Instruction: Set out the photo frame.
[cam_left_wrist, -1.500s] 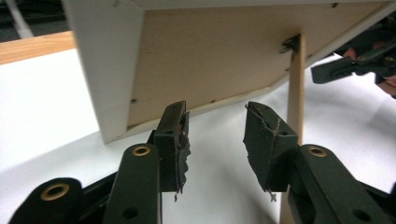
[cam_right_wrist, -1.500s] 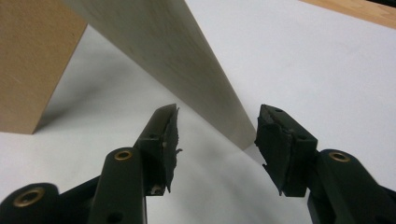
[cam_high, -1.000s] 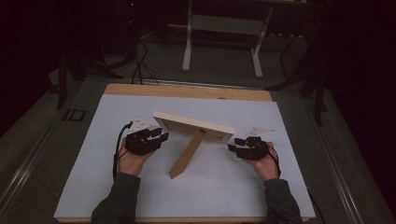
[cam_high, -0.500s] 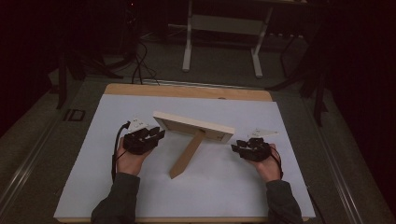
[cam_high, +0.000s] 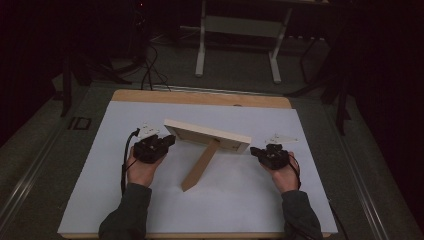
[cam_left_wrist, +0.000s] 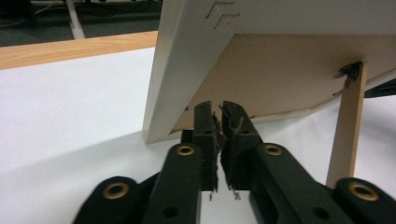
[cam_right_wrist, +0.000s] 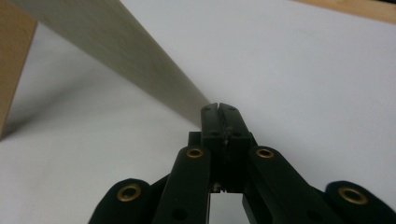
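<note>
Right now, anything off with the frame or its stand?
Nothing broken. The picture frame stands on the white mat, propped by its easel leg, back toward the person. It sits skewed to the mat's edges, its right end nearer. The left tool and right tool are shut at its two ends.

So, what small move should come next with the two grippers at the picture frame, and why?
Probably draw both grippers a little away from the picture frame. It already stands on the white sheet, propped by its back leg. The left gripper and the right gripper both have closed jaws near the frame's ends, holding nothing, so a careless sideways push could tip it.
</note>
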